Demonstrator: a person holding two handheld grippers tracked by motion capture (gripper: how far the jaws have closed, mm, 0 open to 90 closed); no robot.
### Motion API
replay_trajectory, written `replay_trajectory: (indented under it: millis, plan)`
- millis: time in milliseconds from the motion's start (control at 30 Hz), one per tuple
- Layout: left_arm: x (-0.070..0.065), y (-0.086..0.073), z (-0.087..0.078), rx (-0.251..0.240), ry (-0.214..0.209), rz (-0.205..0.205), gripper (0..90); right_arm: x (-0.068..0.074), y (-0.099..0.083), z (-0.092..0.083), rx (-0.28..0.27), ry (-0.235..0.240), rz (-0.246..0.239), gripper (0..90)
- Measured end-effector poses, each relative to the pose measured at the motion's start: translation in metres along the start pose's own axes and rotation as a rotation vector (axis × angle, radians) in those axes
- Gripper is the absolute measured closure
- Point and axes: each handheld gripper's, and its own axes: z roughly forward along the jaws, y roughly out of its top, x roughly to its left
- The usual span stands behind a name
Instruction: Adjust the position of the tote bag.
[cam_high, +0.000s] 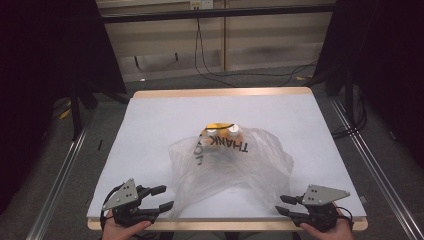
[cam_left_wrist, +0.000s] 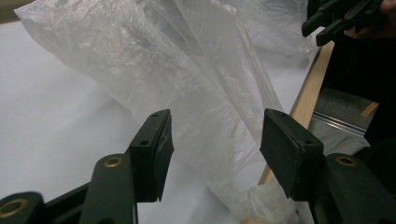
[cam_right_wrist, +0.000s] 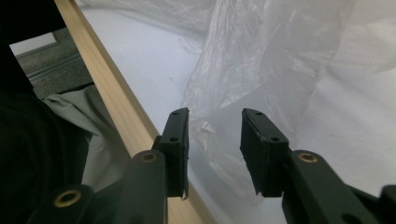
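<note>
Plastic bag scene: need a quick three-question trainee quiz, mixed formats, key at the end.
1. True or false: the left gripper is shut on the translucent white plastic bag printed with black letters.
2. Multiple choice: where does the bag lie on the white-topped table with a light wooden edge? A) far left corner B) middle, reaching toward the near edge C) hanging off the far edge.
3. Fill in: the right gripper sits at the near ____ corner of the table, jaws apart.

Key
1. False: its jaws stand apart, with bag film seen between them in the left gripper view, not pinched.
2. B.
3. Right.
</note>
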Motion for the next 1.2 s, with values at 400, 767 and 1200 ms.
replay_trajectory:
  millis: [400,767,1200]
  plan:
    - [-0.003,0.001,0.001,0.012,-0.009,0.006,43.4,-0.005,0.0,0.015,0.091,-0.002,-0.012,55.7]
    - [-0.009,0.003,0.002,0.019,-0.03,0.021,42.1,-0.006,0.002,0.029,0.143,0.0,-0.048,50.0]
    - [-0.019,0.002,0.015,0.09,-0.098,0.04,31.7,-0.006,0.003,0.035,0.16,0.03,-0.028,82.5]
